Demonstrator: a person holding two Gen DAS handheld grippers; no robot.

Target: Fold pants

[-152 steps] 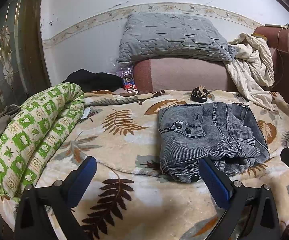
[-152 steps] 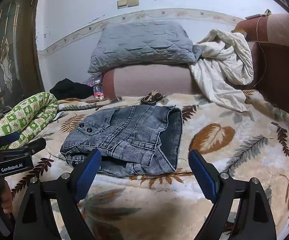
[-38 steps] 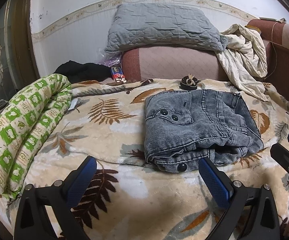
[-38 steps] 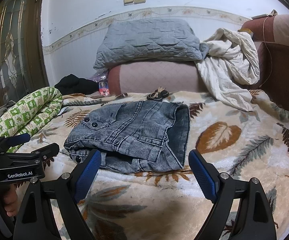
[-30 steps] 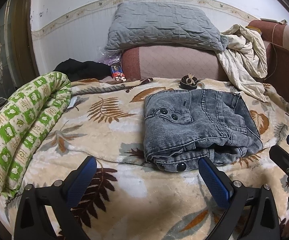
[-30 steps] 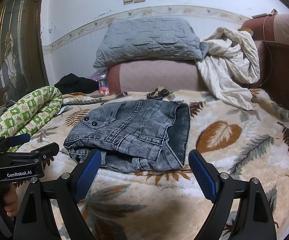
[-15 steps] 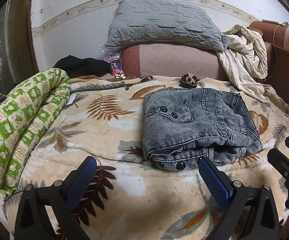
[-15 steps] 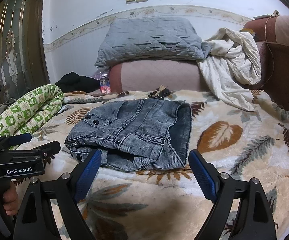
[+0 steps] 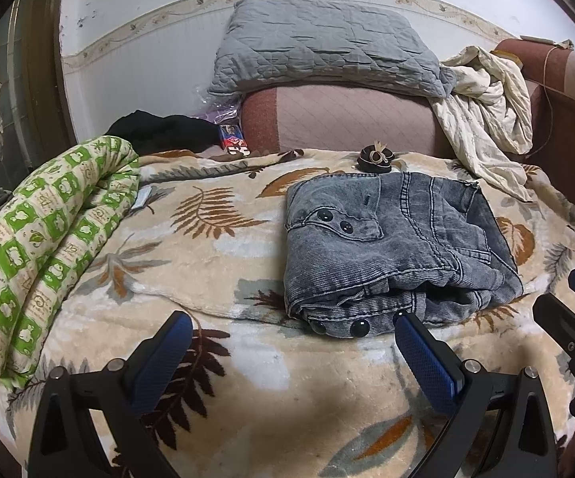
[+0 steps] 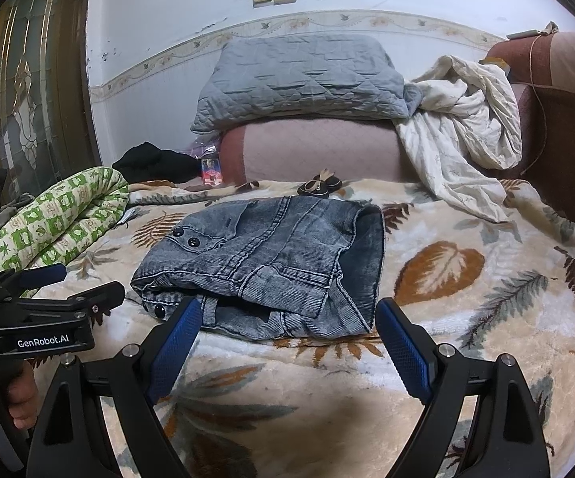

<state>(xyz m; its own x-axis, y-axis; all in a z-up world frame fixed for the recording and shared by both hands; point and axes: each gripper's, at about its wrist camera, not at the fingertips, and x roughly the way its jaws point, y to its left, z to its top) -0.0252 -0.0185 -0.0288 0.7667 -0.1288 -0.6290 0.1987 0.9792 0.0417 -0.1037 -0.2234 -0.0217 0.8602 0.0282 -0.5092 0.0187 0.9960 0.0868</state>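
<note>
From the left camera, the left gripper point(image 9: 289, 336) hangs wide apart and empty with the folded pants point(image 9: 391, 247) on the leafy blanket point(image 9: 208, 271) at its one o'clock, and from the right camera, the right gripper point(image 10: 287, 318) is spread wide and empty too, pants point(image 10: 271, 263) at twelve o'clock.

**One readable label: "GenRobot.AI"**

The only legible text is "GenRobot.AI", in white letters on the black body of the left gripper point(image 10: 54, 279), seen at the left edge of the right wrist view. A small red, white and blue packet point(image 9: 233, 140) lies by the wall at the head of the bed, and it carries print, but the print is too small and blurred to make out in either view.
</note>
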